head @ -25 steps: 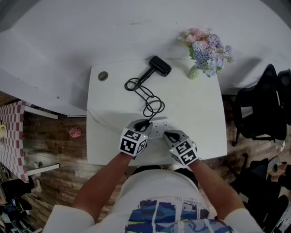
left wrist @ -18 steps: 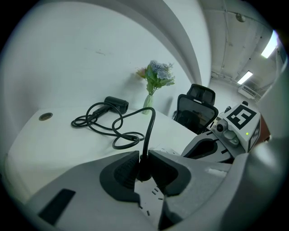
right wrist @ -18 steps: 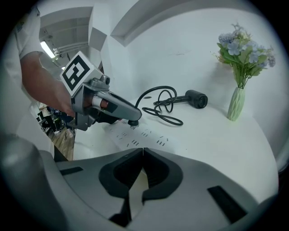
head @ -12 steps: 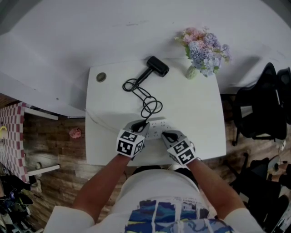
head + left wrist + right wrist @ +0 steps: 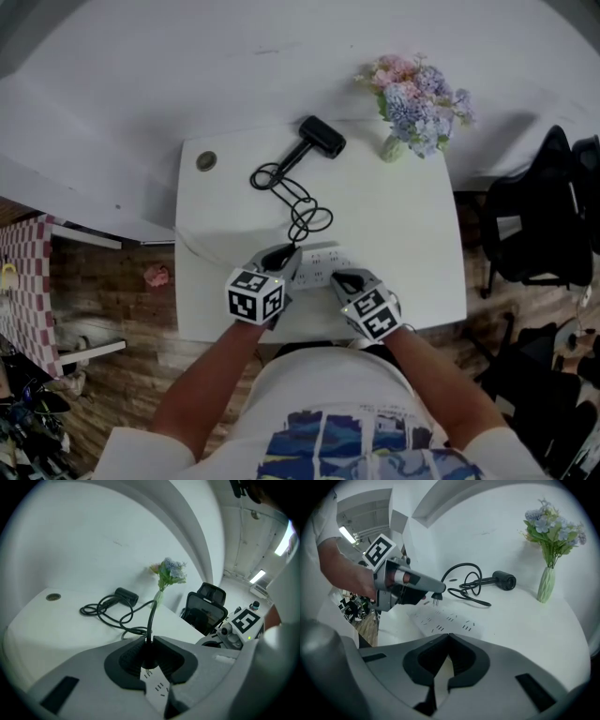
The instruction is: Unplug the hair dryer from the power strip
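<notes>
The black hair dryer (image 5: 323,136) lies at the table's far side, and its cord (image 5: 300,202) coils toward me. My left gripper (image 5: 278,255) is shut on the black plug (image 5: 436,596). Its jaws have just been closing with the plug between them. In the right gripper view the plug's prongs hang free, a little above the white power strip (image 5: 445,618). The left gripper view shows the plug (image 5: 147,660) between the pads with the strip (image 5: 157,686) below. My right gripper (image 5: 449,637) is shut, its tips meeting at the strip's near end (image 5: 323,267).
A vase of flowers (image 5: 412,94) stands at the table's back right corner. A round grommet (image 5: 205,160) sits at the back left. A black office chair (image 5: 539,216) stands right of the table. Wooden floor shows on both sides.
My left gripper has shifted a little to the left and rolled, taking the plug with it. The right gripper has stayed where it was.
</notes>
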